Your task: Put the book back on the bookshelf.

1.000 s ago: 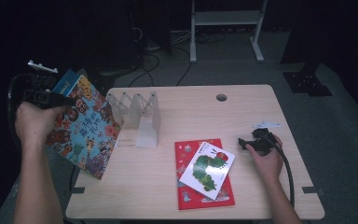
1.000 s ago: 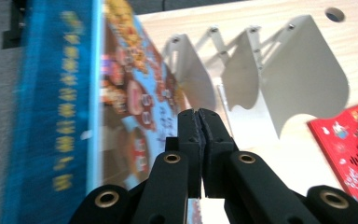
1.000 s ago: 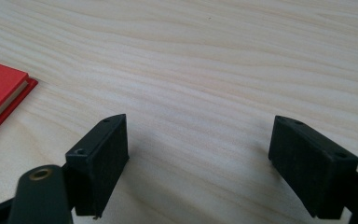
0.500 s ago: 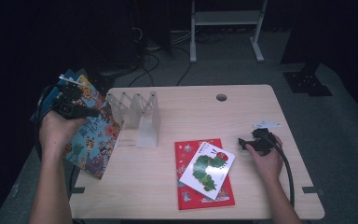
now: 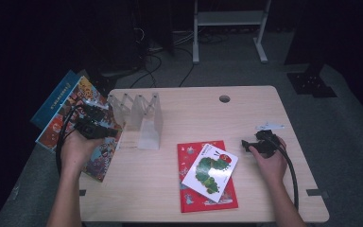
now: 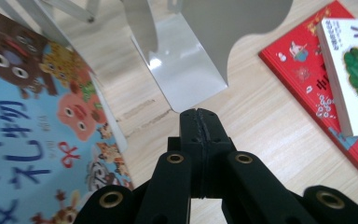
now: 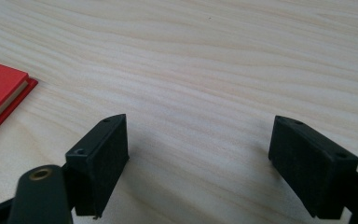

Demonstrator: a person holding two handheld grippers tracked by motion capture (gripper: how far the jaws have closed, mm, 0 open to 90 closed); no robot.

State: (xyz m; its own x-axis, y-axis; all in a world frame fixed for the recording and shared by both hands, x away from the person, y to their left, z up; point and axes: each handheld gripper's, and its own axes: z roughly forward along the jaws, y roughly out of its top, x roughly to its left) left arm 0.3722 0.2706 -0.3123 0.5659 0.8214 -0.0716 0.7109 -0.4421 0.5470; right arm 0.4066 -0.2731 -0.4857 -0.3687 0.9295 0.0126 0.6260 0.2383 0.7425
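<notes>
While my forearms come in from the near edge of the wooden table [image 5: 264,101], nearest me lies the red book [image 5: 189,198], flat on the table a little right of centre, with the white caterpillar book [image 5: 210,166] lying tilted on top of it. In my left gripper view those two show at the right, the white book's thick edge resting on the red cover.

At the right, my right gripper [image 5: 251,145] rests low on the bare wood, well apart from the books. My right gripper view shows its jaws spread wide with nothing between them, only wood grain and a corner of the red book at the left edge.

At the left, my left gripper [image 5: 108,133] sits over the table's left edge. Its jaws are pressed flat together, holding nothing, and their tips point at the base plate of the white metal rack [image 5: 144,120]. Just beside them, to the left, lies the colourful animal picture book [image 6: 32,135], which hangs partly off the table's left edge. Farther left a blue book [image 5: 52,101] peeks out from beneath it.

Farthest, a small round hole [image 5: 224,99] sits near the table's far edge.
</notes>
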